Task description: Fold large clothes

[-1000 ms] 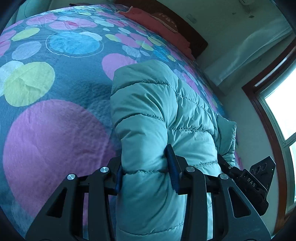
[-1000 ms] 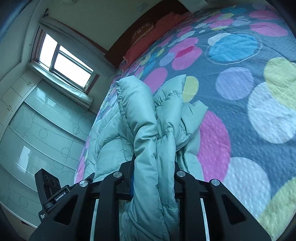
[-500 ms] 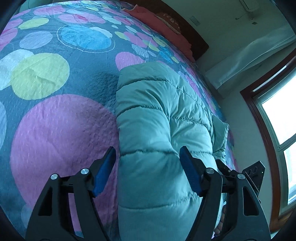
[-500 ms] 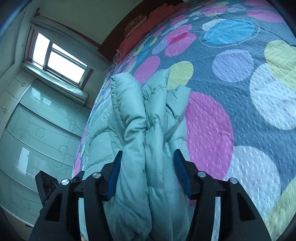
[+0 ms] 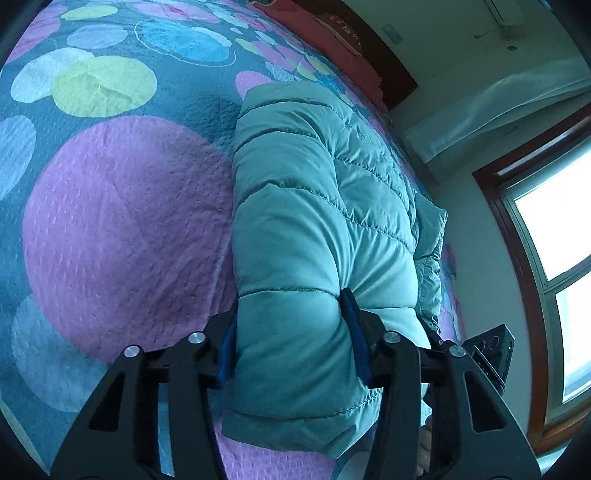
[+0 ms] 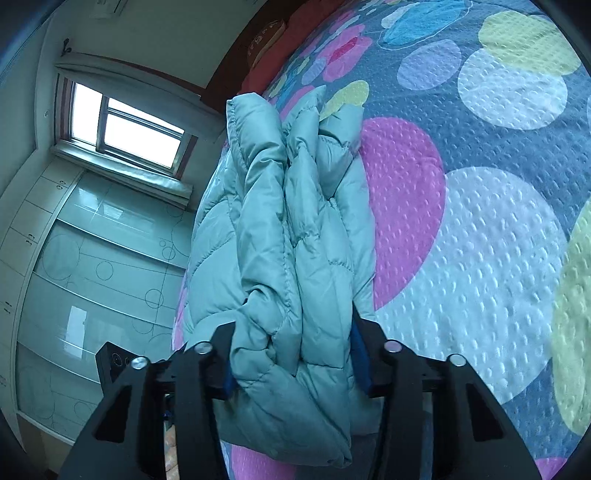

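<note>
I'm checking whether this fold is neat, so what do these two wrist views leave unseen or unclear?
- Left wrist view: the puffer jacket hides its own underside and the bedspread beneath.
- Left wrist view: the left gripper covers the jacket's near edge, and the frame crops the hem.
- Right wrist view: the right gripper clamps bunched layers; their count is unclear.
- Red pillow print: too small.

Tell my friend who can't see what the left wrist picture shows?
The left tongs are shut on a puffy teal jacket that lies folded on a bed with big colored circles. A window glows at the right, and a red pillow sits at the far end.
</note>
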The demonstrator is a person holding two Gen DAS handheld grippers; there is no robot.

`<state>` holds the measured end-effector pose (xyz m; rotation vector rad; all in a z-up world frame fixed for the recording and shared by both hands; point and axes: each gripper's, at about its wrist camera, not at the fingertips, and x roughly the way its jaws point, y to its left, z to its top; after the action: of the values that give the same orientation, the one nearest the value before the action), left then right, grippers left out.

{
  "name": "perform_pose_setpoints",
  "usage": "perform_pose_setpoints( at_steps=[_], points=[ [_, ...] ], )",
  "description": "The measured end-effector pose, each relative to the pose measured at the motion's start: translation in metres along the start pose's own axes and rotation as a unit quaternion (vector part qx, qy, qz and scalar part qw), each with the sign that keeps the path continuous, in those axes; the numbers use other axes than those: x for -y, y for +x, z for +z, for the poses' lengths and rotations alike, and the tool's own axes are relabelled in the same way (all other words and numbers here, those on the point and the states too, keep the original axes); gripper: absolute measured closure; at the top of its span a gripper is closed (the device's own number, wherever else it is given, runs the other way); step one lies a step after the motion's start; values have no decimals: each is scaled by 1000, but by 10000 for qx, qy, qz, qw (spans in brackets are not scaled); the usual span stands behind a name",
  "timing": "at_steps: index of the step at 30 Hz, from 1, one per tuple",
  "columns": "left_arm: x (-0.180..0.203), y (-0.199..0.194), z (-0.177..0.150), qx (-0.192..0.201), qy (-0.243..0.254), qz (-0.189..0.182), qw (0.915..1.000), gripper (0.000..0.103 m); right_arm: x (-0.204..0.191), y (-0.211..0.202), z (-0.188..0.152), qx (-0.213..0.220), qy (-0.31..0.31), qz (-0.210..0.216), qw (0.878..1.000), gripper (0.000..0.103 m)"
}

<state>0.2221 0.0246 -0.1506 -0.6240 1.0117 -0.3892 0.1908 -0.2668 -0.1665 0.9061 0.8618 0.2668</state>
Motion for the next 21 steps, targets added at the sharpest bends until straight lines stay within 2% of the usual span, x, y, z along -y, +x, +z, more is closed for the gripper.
perform_pose_setpoints(
  at_steps=[4, 6, 10, 11, 12, 13, 16, 21],
  points=[
    [-3, -5, -9, 56, -38, 52, 10000, 59, -4, -2, -8, -22, -80, 3, 10000, 69],
    [-10, -4, -11, 128, -185, -10, 9997, 54, 1, -2, -10, 40, 12, 94, 9999, 68],
    [-26, -11, -11, 276, -715, -120, 9970, 40, 8, -8, -1, 165, 247, 184, 9994, 56],
    [-30, -16, -10, 371, -828, -120, 9958, 35, 8, -12, 2, 268, 258, 177, 9992, 49],
    [-33, -21, -7, 482, -907, -136, 9946, 33, 9, -16, 6, 367, 269, 177, 9988, 42],
    [-35, -24, -3, 571, -952, -161, 9937, 28, 9, -18, 11, 451, 290, 184, 9984, 39],
    [-37, -22, 16, 617, -1022, -178, 9927, 25, 9, -12, 32, 455, 409, 250, 9978, 38],
    [-25, 6, 50, 385, -966, -307, 9941, 25, 0, 15, 66, 362, 450, 357, 9977, 38]
  ],
)
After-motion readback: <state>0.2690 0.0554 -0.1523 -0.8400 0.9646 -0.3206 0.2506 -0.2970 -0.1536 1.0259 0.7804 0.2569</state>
